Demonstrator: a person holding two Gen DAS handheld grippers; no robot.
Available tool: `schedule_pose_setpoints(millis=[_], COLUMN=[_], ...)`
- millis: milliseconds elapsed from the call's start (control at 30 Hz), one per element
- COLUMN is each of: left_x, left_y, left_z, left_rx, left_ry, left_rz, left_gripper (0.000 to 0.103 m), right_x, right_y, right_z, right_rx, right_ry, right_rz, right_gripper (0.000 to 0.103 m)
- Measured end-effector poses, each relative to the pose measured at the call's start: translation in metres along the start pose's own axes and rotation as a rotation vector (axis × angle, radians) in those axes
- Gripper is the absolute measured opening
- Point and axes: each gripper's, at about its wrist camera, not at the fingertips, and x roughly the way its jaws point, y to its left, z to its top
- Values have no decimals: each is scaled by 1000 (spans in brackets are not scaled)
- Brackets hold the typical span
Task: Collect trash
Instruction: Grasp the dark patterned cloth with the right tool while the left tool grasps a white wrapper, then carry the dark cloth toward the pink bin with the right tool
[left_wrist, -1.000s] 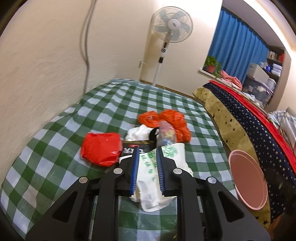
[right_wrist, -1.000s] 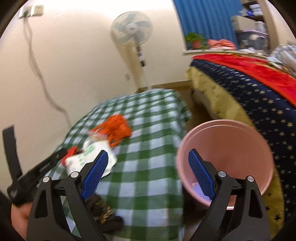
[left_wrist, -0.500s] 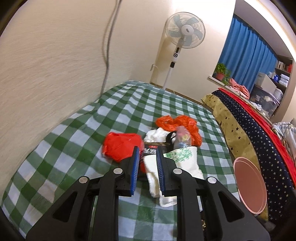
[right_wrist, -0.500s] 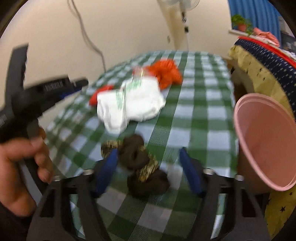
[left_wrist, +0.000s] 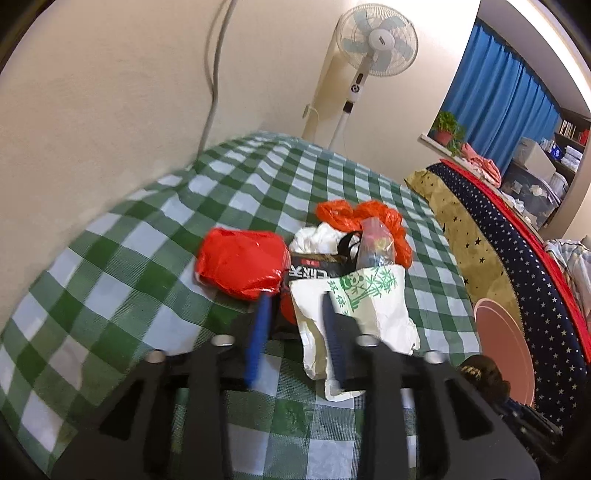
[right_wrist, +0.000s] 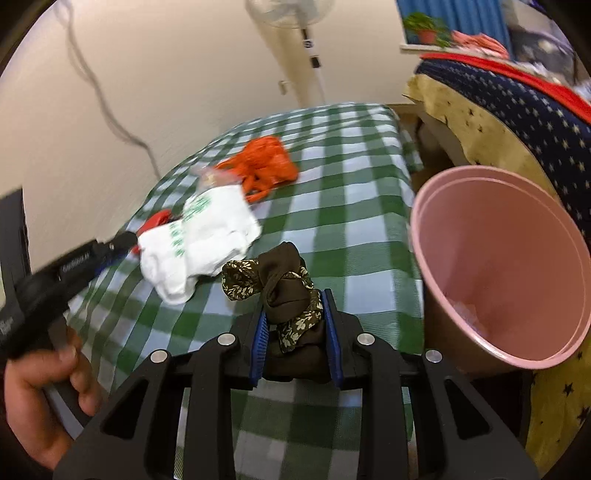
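No legible text — print blurred

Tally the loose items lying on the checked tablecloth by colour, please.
Red or orange: 2, red bag, orange bag
White: 2, printed bag, crumpled piece
Black packet: 1
Clear bottle: 1
Brown floral cloth: 1
Total: 7

Each camera sits behind its tool and looks forward and down along the fingers, close over the checked table (left_wrist: 258, 184). Both face the far wall and fan (left_wrist: 376, 40). The right view sits nearer the pink bin (right_wrist: 509, 266). Both share the white bag (left_wrist: 369, 295) and orange bag (right_wrist: 266, 166).
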Motion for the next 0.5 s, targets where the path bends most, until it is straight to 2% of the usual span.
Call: schedule_pose_setpoints(millis=[167, 333, 400, 467, 500], left_x=[17, 27, 26, 23, 20], left_y=[-6, -7, -10, -14, -17], left_z=[-3, -8, -8, -7, -6], left_rx=[13, 6, 14, 34, 44], left_ry=[58, 92, 91, 85, 77], left_rz=[-16, -25, -35, -54, -59], left_gripper=[40, 40, 31, 16, 13], right_x=[6, 8, 5, 2, 0], right_y=[-1, -1, -4, -5, -6], right_z=[3, 5, 5, 5, 6], right_rx=[9, 15, 24, 31, 35], right_ry=[-1, -6, -14, -22, -29], right_rz=[9, 10, 6, 1, -3], right_gripper=[28, 28, 28, 28, 28])
